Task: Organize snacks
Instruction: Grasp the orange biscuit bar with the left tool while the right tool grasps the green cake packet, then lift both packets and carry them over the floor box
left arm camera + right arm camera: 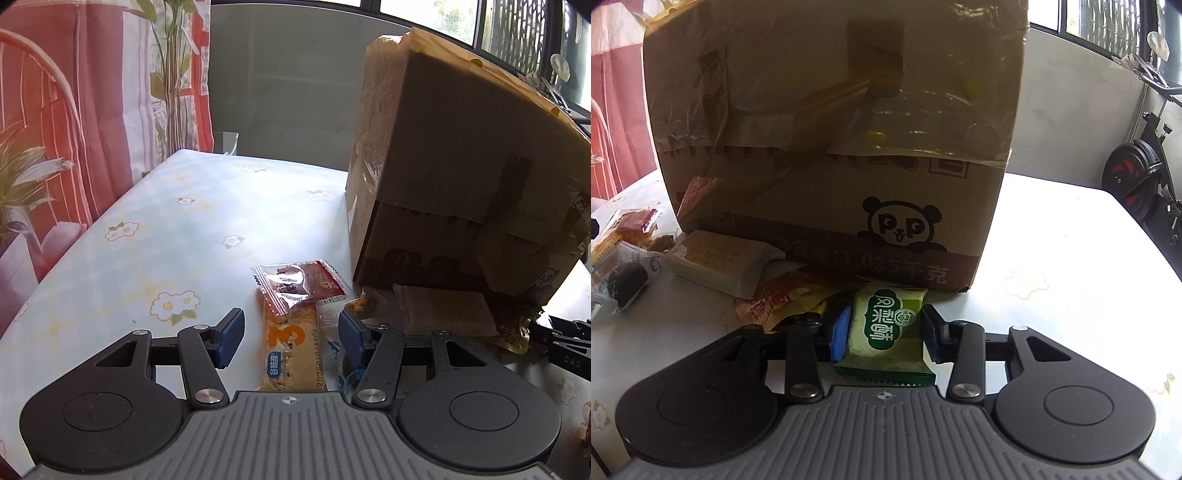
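My left gripper [291,332] is open, its blue pads on either side of an orange cereal bar [293,354] lying on the table. A red clear-ended sachet [299,284] lies across the bar's far end. My right gripper [886,332] is shut on a green pastry packet [886,332] in front of the cardboard box [834,122], which also shows in the left wrist view [461,184]. Other snacks lie at the box's foot: a pale biscuit pack [720,258], an orange wrapper [779,295] and a dark cake in clear wrap [628,280].
The table has a pale floral cloth [166,229]. A red and white curtain [92,110] hangs at the left. An exercise bike [1145,177] stands right of the table. Windows run behind the box.
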Action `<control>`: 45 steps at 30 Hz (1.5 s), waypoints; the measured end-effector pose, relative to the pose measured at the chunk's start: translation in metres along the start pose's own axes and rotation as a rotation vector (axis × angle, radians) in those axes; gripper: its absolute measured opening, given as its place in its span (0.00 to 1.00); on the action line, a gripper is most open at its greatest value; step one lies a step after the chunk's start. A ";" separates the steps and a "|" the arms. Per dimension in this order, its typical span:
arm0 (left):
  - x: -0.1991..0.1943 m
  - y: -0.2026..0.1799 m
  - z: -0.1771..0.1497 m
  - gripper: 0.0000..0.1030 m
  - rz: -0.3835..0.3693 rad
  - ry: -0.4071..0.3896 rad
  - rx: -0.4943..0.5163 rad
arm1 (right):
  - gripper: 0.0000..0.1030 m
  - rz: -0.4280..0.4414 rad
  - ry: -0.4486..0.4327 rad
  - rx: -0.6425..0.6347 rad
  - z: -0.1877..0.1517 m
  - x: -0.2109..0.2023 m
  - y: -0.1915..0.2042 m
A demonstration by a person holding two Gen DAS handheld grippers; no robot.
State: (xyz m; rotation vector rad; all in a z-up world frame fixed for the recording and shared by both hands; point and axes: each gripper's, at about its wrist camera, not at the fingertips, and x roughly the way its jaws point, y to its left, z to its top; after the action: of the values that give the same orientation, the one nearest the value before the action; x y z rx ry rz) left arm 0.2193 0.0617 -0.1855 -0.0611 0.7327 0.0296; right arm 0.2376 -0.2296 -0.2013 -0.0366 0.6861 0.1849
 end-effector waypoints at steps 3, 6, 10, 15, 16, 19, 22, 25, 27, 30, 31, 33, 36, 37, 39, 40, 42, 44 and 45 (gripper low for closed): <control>0.003 -0.002 -0.005 0.58 -0.003 0.016 0.013 | 0.41 0.008 -0.003 0.007 -0.002 -0.001 -0.002; 0.006 -0.003 -0.007 0.57 -0.005 0.031 0.014 | 0.41 0.006 -0.005 -0.002 -0.003 -0.002 -0.002; 0.011 -0.004 -0.009 0.57 -0.001 0.044 0.017 | 0.41 0.006 -0.006 -0.003 -0.004 -0.003 -0.003; 0.020 0.000 -0.008 0.54 0.022 0.057 0.000 | 0.41 0.005 -0.006 -0.007 -0.004 -0.003 -0.001; 0.022 0.002 -0.007 0.51 0.029 0.061 -0.011 | 0.41 0.004 -0.006 -0.007 -0.004 -0.003 -0.001; 0.029 0.007 -0.004 0.37 0.013 0.068 -0.039 | 0.41 0.006 -0.006 -0.006 -0.003 -0.002 -0.001; 0.036 0.005 0.000 0.37 0.028 0.062 -0.023 | 0.41 0.006 -0.005 -0.006 -0.003 -0.002 -0.001; 0.047 0.004 0.005 0.37 0.038 0.074 -0.022 | 0.41 0.006 -0.006 -0.006 -0.004 -0.002 -0.001; 0.055 0.004 0.007 0.38 0.042 0.093 -0.027 | 0.41 0.007 -0.006 -0.006 -0.004 -0.002 -0.001; 0.060 0.002 0.008 0.37 0.057 0.091 -0.007 | 0.41 0.008 -0.005 -0.006 -0.003 -0.001 0.000; 0.060 0.001 0.007 0.37 0.057 0.090 -0.002 | 0.41 0.008 -0.005 -0.006 -0.003 0.000 0.000; 0.055 0.001 0.005 0.37 0.039 0.095 0.001 | 0.41 0.009 -0.005 -0.005 -0.003 0.000 0.000; 0.044 -0.007 -0.002 0.37 0.059 0.093 0.067 | 0.41 0.009 -0.004 -0.005 -0.003 0.000 0.001; 0.039 -0.009 -0.004 0.37 0.061 0.084 0.089 | 0.41 0.009 -0.004 -0.004 -0.003 0.000 0.000; 0.027 -0.010 -0.006 0.37 0.057 0.066 0.097 | 0.41 0.009 -0.004 -0.004 -0.002 0.001 0.000; 0.022 -0.008 -0.006 0.37 0.056 0.059 0.088 | 0.41 0.009 -0.004 -0.005 -0.003 0.001 0.000; 0.013 -0.003 -0.006 0.37 0.065 0.043 0.057 | 0.41 0.011 -0.004 -0.003 -0.003 0.000 -0.001; 0.007 0.003 -0.003 0.37 0.080 0.025 0.026 | 0.41 0.014 -0.003 -0.001 -0.003 0.000 -0.001; 0.003 0.007 -0.001 0.37 0.086 0.015 0.010 | 0.41 0.016 -0.002 0.000 -0.003 -0.001 -0.001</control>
State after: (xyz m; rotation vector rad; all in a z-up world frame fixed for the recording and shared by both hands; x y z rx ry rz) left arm 0.2200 0.0684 -0.1887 -0.0204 0.7504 0.1080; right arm 0.2354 -0.2307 -0.2030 -0.0311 0.6849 0.2008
